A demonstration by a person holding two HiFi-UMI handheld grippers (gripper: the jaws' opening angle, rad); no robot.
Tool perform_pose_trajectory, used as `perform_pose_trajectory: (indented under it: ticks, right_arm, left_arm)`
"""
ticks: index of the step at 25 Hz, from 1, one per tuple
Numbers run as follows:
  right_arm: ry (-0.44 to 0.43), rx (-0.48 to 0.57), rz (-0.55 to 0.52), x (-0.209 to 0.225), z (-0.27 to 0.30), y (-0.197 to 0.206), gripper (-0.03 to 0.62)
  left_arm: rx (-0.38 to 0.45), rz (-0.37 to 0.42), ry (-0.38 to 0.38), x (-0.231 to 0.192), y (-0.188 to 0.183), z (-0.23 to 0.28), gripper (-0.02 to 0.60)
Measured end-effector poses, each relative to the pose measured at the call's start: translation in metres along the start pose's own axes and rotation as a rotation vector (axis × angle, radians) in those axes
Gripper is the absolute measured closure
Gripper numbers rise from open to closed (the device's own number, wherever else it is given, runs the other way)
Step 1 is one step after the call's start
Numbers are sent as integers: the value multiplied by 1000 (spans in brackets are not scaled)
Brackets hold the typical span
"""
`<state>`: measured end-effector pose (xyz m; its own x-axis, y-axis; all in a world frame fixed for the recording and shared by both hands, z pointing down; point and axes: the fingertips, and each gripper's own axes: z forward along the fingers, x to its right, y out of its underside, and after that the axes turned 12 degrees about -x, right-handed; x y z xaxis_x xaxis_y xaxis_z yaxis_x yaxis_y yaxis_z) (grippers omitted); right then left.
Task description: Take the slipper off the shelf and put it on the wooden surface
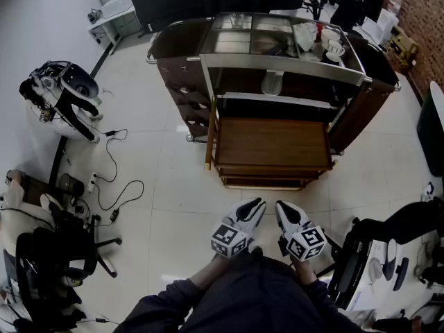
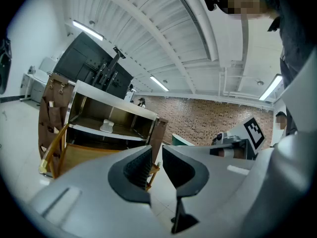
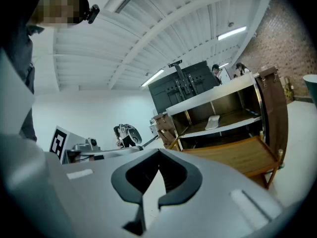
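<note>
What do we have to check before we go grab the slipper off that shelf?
1. Slipper is lying in plain sight on the shelf: ok.
2. Wooden surface has room for it: ok.
3. Left gripper is empty and a little open: ok.
4. Right gripper is empty but shut: not ok, open it if it does the grabbing.
5. Grippers close enough to reach the slipper: not ok, both are well back from the shelf.
</note>
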<state>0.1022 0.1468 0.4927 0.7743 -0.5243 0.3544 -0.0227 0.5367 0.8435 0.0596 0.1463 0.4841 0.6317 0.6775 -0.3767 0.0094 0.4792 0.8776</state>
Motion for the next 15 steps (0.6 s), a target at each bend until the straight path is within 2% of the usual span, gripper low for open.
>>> perform_pose_trajectory:
  ticks: [4,8,15]
  right_arm:
    - [21,-14,-14,21,47,-31,594]
    - [69,-36,-23,52,87,-61,594]
    - [148,-89,-73,135,164,-112,582]
  left_arm:
    - [-26,17,-71,-67,-29,16,494]
    - [-41,22,-125,-125,-53,32,414]
    - [-73,-8,-156,-209,-87,93,414]
